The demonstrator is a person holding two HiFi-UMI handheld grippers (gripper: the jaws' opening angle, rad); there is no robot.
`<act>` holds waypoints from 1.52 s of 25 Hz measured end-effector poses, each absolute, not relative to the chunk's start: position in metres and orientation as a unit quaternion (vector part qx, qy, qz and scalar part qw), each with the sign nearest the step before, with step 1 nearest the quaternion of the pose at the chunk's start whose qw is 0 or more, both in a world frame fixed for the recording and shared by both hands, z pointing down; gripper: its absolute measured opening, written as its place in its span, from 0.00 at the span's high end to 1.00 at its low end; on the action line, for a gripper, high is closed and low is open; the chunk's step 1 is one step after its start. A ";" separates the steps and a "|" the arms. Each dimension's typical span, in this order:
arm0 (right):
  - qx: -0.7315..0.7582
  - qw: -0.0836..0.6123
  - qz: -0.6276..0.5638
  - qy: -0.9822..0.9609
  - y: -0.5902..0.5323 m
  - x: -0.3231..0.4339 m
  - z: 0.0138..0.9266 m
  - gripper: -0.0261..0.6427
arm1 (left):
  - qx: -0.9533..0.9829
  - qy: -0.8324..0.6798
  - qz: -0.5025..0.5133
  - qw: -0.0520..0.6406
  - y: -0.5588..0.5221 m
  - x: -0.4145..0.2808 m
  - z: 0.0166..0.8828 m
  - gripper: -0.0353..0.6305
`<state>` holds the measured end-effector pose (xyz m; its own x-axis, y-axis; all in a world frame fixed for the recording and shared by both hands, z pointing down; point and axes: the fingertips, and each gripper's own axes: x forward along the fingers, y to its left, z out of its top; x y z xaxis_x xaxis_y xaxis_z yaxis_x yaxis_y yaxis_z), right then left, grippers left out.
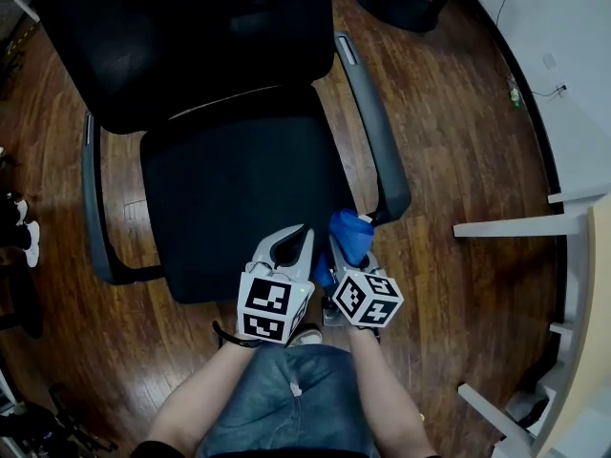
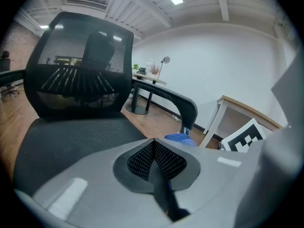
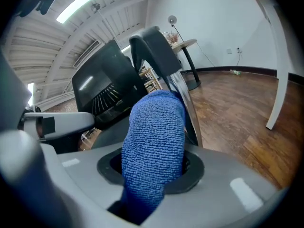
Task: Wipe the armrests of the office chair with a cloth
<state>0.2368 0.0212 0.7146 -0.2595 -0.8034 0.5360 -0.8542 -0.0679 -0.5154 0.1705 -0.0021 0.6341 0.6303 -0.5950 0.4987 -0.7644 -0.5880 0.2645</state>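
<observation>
- The office chair (image 1: pixel 239 189) stands on the wooden floor (image 1: pixel 449 132) with the front edge of its seat toward the person.
- The left gripper (image 1: pixel 294 239) hangs over the front right corner of the seat. In the left gripper view its jaws (image 2: pixel 153 144) are pressed together, pad against pad, and nothing is between them.
- The right gripper (image 1: pixel 349 249) is just beside the left one, on the side of the near armrest (image 1: pixel 377 141). Its jaws are closed on the blue cloth (image 1: pixel 350 235).
- In the right gripper view the blue cloth (image 3: pixel 154 146) rises from the jaws as a thick roll. Its top end is just beside the front end of the near armrest (image 3: pixel 159 51), but I cannot tell if they touch.
- The far armrest (image 1: pixel 94 208) runs along the other edge of the seat, well apart from both grippers.
- Between the near armrest and the white desk frame (image 1: pixel 516 225) at the right there is a wide strip of bare floor.
- The outer edge of the near armrest curves away toward the backrest (image 1: pixel 181 36), and nothing stands along this edge.
</observation>
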 end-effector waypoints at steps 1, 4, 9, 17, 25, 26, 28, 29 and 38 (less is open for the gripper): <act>0.606 0.035 0.406 -0.683 0.022 0.236 0.717 0.76 | 0.871 -0.392 0.182 0.234 -0.003 0.169 0.636 0.94; 0.600 0.047 0.402 -0.690 0.023 0.233 0.712 0.76 | 0.864 -0.405 0.181 0.236 -0.008 0.162 0.631 0.94; 0.578 0.076 0.366 -0.726 0.014 0.219 0.660 0.76 | 0.857 -0.418 0.172 0.245 -0.017 0.150 0.602 0.94; 0.526 0.100 0.256 -0.805 -0.031 0.180 0.514 0.76 | 0.851 -0.456 0.132 0.225 -0.046 0.124 0.499 0.94; 0.483 0.105 0.182 -0.850 -0.048 0.153 0.405 0.76 | 0.845 -0.485 0.104 0.201 -0.053 0.097 0.422 0.94; 0.480 0.105 0.174 -0.853 -0.046 0.152 0.396 0.76 | 0.843 -0.490 0.099 0.198 -0.051 0.094 0.413 0.94; 0.471 0.102 0.159 -0.862 -0.038 0.150 0.378 0.76 | 0.840 -0.501 0.091 0.186 -0.045 0.090 0.397 0.94; 0.466 0.099 0.153 -0.866 -0.033 0.149 0.370 0.76 | 0.838 -0.507 0.089 0.178 -0.040 0.089 0.389 0.94; 0.423 0.060 0.122 -0.896 0.040 0.129 0.317 0.76 | 0.816 -0.558 0.055 0.140 0.037 0.075 0.330 0.94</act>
<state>0.1290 0.0402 0.3167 -0.6348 -0.7435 0.2103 -0.7727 0.6120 -0.1684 0.0753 0.0370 0.3305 0.3721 -0.8953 0.2450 -0.9258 -0.3391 0.1669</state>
